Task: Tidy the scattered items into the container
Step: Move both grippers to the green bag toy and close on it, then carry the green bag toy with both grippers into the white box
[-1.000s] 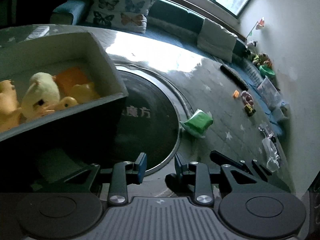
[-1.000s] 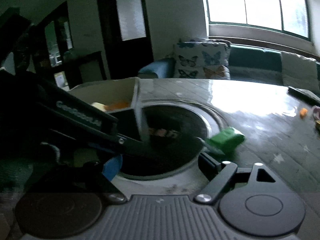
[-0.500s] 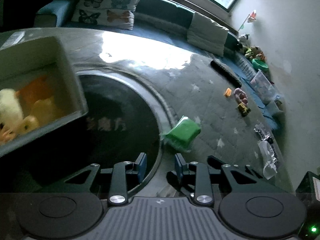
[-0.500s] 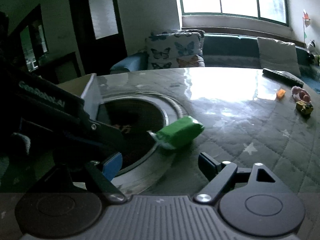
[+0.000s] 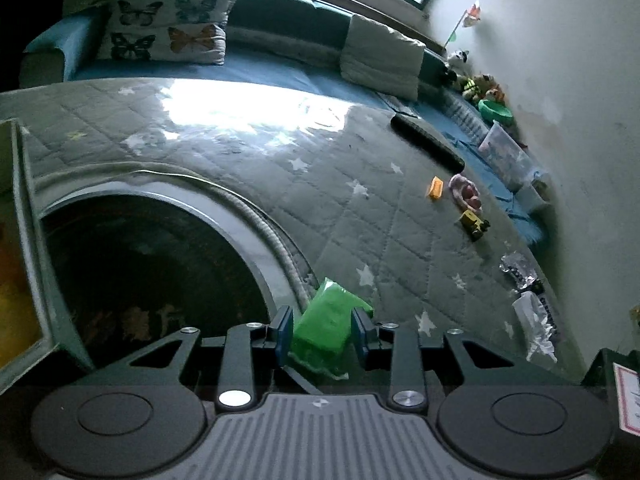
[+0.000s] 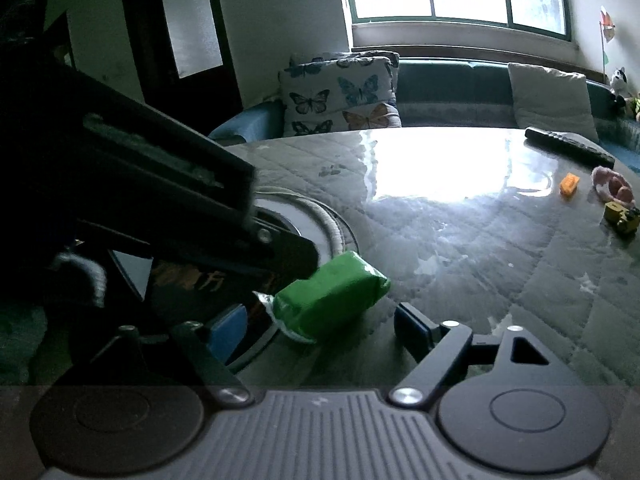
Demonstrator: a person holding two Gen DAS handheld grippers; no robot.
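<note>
A green packet (image 5: 326, 322) lies on the quilted table cover beside the round dark inset (image 5: 152, 272). My left gripper (image 5: 323, 332) is open with its fingers on either side of the packet. In the right wrist view the packet (image 6: 332, 294) lies ahead of my right gripper (image 6: 320, 324), which is open wide and empty; the left gripper's arm reaches in from the left onto the packet. The white box (image 5: 24, 240) with yellow toys stands at the far left edge.
Farther right on the table lie an orange block (image 5: 435, 188), a pink toy (image 5: 464, 194), a yellow toy truck (image 5: 474, 224), a black remote (image 5: 426, 142) and foil wrappers (image 5: 534, 316). A sofa with cushions runs behind the table.
My left gripper has moved right, away from the box, up to the green packet, which now sits between its fingers. The right gripper has also come closer to the packet.
</note>
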